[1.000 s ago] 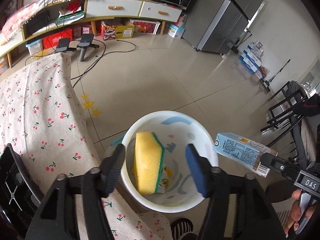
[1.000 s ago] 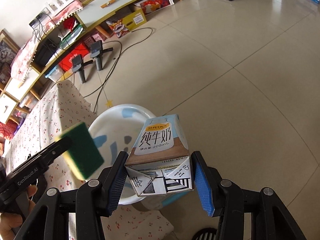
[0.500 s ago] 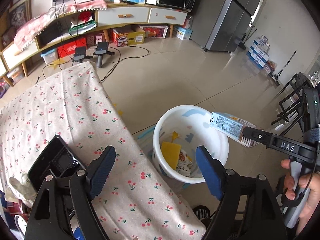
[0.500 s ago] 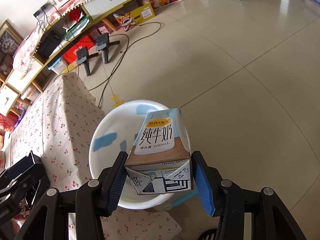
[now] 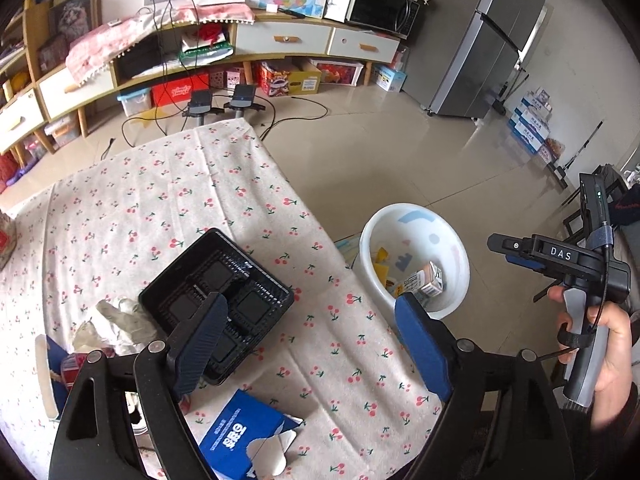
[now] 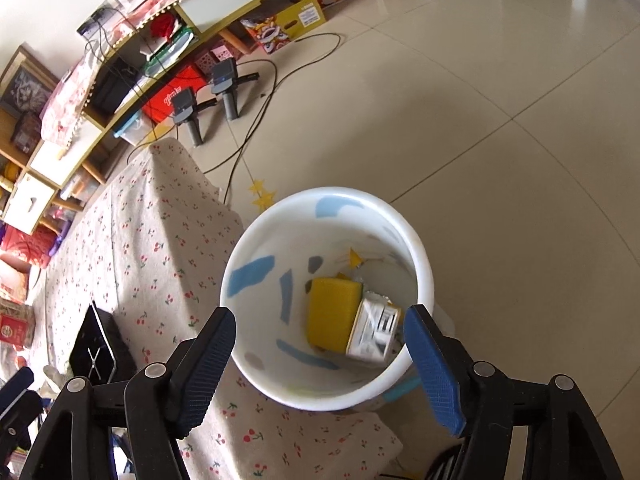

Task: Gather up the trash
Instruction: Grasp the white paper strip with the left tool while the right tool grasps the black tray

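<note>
A white bin [image 6: 416,240] stands on the floor at the table's edge; it also shows in the left wrist view [image 5: 460,256]. A yellow sponge [image 6: 330,312] and a milk carton [image 6: 374,334] lie inside it; the carton shows in the left wrist view too [image 5: 430,282]. My right gripper [image 6: 320,356] is open and empty above the bin. My left gripper [image 5: 308,346] is open and empty over the table, above a black tray [image 5: 244,268]. A torn blue box [image 5: 240,436] and crumpled wrapping [image 5: 116,320] lie on the tablecloth.
The table wears a cherry-print cloth [image 5: 160,200]. A shelf unit [image 5: 280,40] and a grey fridge [image 5: 492,36] stand at the far wall. Two camera stands [image 6: 204,96] with cables sit on the floor. Black chairs [image 5: 600,200] stand at the right.
My right gripper opened and the milk carton dropped into the bin. My left gripper pulled back from the bin over the table; the sponge it released lies in the bin.
</note>
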Demonstrator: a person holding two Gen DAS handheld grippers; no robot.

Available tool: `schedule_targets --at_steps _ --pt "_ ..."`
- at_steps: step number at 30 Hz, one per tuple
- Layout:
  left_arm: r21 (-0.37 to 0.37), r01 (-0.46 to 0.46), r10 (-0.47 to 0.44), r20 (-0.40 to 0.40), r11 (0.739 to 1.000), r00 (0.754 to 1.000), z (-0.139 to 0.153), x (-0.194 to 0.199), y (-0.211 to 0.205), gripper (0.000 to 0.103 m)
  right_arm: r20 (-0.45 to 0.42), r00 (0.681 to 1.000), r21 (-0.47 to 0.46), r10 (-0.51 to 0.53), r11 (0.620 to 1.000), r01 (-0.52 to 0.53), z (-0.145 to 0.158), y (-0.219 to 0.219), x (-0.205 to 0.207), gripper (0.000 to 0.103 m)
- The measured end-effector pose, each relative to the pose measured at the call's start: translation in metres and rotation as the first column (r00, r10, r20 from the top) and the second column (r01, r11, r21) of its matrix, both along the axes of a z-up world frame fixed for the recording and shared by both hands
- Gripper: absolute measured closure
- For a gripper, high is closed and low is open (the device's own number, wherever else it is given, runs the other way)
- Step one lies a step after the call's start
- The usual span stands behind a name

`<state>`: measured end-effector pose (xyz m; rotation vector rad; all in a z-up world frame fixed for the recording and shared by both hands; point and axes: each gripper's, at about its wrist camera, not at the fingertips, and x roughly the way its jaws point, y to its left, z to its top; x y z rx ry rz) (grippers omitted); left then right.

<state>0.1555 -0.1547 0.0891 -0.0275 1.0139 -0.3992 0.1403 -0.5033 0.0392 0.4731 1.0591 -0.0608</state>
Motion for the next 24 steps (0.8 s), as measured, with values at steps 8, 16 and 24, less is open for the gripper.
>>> schedule_targets --at_steps 8,16,24 --pt "-0.014 -0.053 0.053 -0.014 0.999 0.999 0.006 -0.019 0.057 0.015 0.021 0.997 -0.034 0.073 0.997 -0.073 0.015 0.032 -0.016 0.023" --pt "0.037 -0.115 0.117 -0.054 0.993 0.992 -0.003 -0.032 0.115 0.015 0.042 0.981 -0.094 0.188 0.979 -0.183 0.022 0.084 -0.021 0.021" --pt "0.062 -0.224 0.229 -0.071 0.973 0.971 -0.024 -0.030 0.178 0.015 0.007 0.964 -0.139 0.264 0.955 -0.261 0.012 0.133 -0.009 0.020"
